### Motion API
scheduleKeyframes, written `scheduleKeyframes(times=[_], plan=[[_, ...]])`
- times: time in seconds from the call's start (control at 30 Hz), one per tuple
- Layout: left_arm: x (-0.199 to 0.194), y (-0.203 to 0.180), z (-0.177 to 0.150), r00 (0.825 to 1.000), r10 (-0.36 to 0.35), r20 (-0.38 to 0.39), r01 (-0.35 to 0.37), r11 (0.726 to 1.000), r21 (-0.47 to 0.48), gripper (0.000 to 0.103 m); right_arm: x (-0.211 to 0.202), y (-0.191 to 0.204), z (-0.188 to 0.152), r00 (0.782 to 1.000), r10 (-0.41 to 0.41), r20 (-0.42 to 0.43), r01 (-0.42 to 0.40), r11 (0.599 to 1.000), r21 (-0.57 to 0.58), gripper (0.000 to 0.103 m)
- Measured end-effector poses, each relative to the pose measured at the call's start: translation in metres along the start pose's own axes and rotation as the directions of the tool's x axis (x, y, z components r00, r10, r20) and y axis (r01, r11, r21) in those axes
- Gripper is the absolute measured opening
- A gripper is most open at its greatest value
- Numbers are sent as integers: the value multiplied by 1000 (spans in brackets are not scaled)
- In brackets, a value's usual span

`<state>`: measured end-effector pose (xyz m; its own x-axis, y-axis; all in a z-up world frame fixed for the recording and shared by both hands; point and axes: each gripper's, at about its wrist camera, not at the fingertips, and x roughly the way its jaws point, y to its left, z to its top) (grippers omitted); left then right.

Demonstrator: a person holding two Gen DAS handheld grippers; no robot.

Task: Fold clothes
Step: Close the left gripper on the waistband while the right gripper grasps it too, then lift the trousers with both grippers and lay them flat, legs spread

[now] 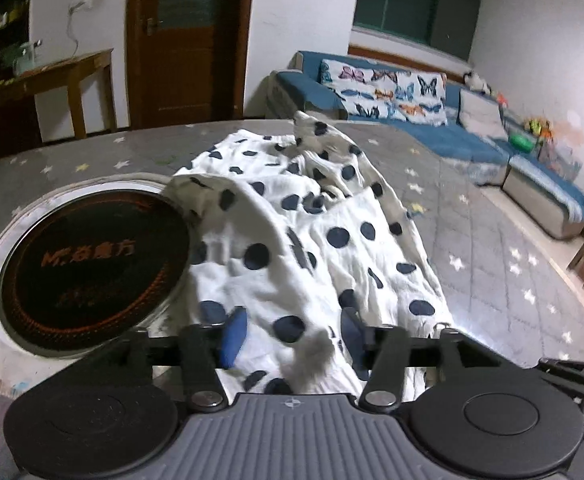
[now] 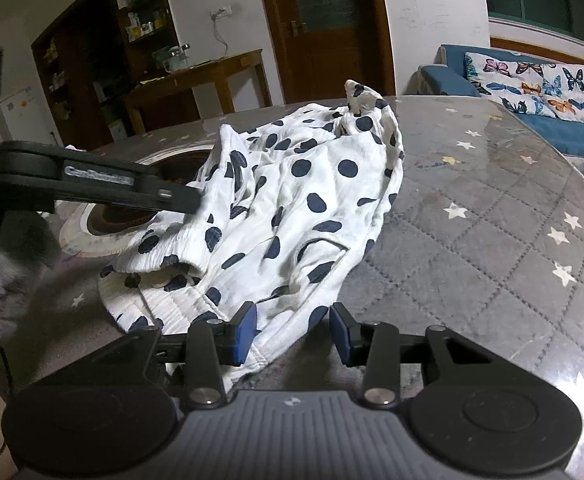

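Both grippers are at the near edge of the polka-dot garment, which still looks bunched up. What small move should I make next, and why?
Probably close the right gripper on the hem between its pads: its jaws stand apart with the garment edge lying between them, unpinched. The left gripper is likewise open over the cloth. The garment lies crumpled, partly over the round cooktop, so it likely needs gripping and spreading flat before folding.

a grey star-patterned table cover [image 1: 472, 216] surrounds a round black hotplate [image 1: 92, 268], with a blue sofa [image 1: 472, 140], butterfly cushion [image 1: 388, 92] and wooden door [image 1: 188, 40] behind.
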<state>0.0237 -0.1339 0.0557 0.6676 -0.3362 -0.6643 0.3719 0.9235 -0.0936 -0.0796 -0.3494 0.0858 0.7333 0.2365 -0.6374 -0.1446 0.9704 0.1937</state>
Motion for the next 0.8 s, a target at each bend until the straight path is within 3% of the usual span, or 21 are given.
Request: scheduleKeyframes(times=[0.13, 0.2, 0.3, 0.37, 0.43, 0.67, 0.8], plan=[[19, -7, -4, 999, 22, -46, -20, 999, 36, 55, 2, 0, 0, 1000, 6, -4, -6, 1000, 1, 41], [24, -2, -5, 998, 20, -58, -18, 999, 34, 34, 3, 0, 0, 1000, 14, -3, -14, 1000, -3, 39], [23, 10, -6, 998, 1, -58, -1, 1000, 5, 22, 4, -1, -1, 999, 43, -1, -43, 999, -3, 20], [15, 21, -4, 999, -9, -48, 8, 1000, -28, 19, 3, -3, 0, 999, 49, -1, -49, 999, 0, 9], [6, 35, -3, 999, -22, -37, 19, 998, -64, 18, 0, -6, 2, 998, 61, 2, -61, 998, 6, 7], [-35, 82, -10, 996, -84, -21, 78, 976, -201, 15, -26, -12, 11, 992, 120, 21, -120, 992, -27, 5], [-62, 96, -26, 990, -139, -32, 127, 961, -247, 15, -48, -8, 8, 985, 174, -21, -175, 982, -76, 5]])
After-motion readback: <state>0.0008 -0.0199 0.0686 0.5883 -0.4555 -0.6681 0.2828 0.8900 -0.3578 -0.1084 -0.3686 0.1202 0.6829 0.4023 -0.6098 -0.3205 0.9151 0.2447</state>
